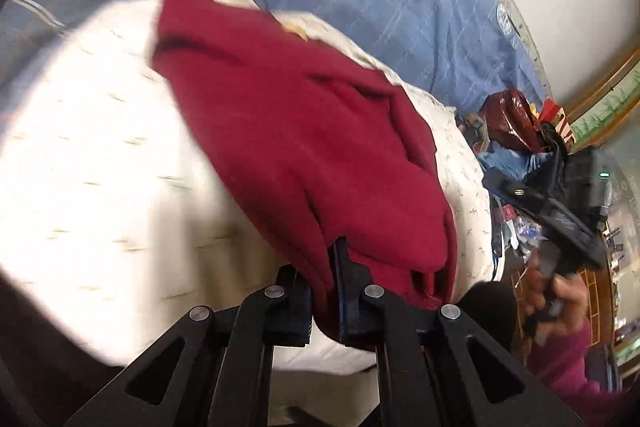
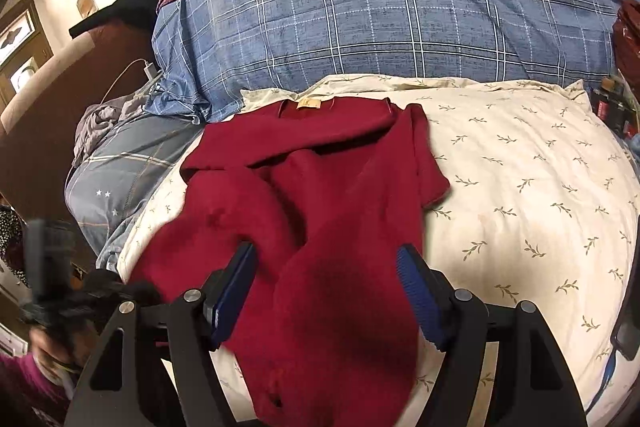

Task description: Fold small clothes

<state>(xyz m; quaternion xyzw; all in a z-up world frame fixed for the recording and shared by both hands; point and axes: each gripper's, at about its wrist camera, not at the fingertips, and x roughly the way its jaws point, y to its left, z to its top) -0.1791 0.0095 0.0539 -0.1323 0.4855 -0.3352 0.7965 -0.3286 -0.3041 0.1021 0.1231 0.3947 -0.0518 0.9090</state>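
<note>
A small dark red knit sweater [image 2: 320,195] lies on a cream pillow with a leaf print [image 2: 520,187], collar and tan label toward the far side. In the left wrist view the sweater [image 1: 288,131] runs up from the jaws. My left gripper [image 1: 322,267] is shut on the sweater's near hem, with cloth pinched between the blue pads. My right gripper [image 2: 326,267] is open, its blue pads either side of a raised fold of the sweater, which passes between and over them. The right gripper also shows at the right of the left wrist view [image 1: 568,219].
A blue plaid duvet [image 2: 400,7] lies behind the pillow. A white charger and cable [image 2: 150,71] sit at the bed's left edge. A pile of clothes and bags [image 1: 520,131] lies to the right of the pillow. A wooden headboard [image 2: 60,131] is at the left.
</note>
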